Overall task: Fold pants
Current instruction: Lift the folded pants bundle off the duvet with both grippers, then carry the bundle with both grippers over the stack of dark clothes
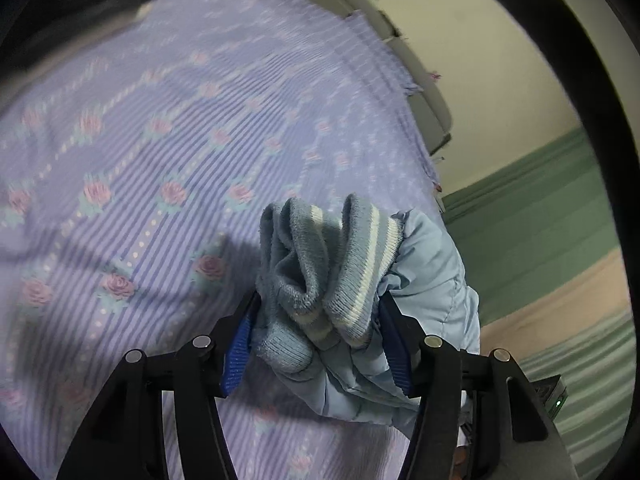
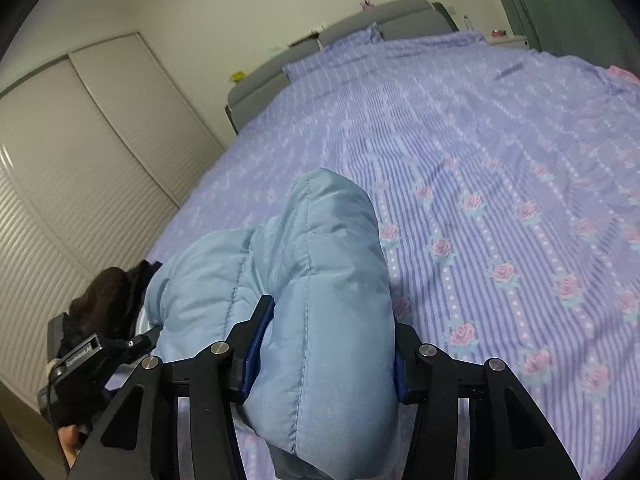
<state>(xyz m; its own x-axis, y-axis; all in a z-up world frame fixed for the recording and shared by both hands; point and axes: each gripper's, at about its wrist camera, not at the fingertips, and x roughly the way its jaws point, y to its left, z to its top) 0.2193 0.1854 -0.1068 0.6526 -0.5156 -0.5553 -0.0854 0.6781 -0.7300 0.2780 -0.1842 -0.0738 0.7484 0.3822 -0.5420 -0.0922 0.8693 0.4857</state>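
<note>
Both grippers grip the pants (image 2: 320,272), light blue and quilted, lifted above the lilac rose-print bedspread (image 2: 500,160). Left gripper (image 1: 316,320): blue pads clamped on the bunched ribbed striped cuff (image 1: 356,264). Right gripper (image 2: 324,344): jaws pressed on a puffy quilted fold. Grey headboard (image 2: 360,28) at far end of bed; white slatted wardrobe doors (image 2: 72,152) at left.

I get dim, even room light in both views. The bedspread (image 1: 168,128) smears with motion blur, a soft shadow falls near the pants (image 1: 360,280), and fisheye edges bend and blacken.
</note>
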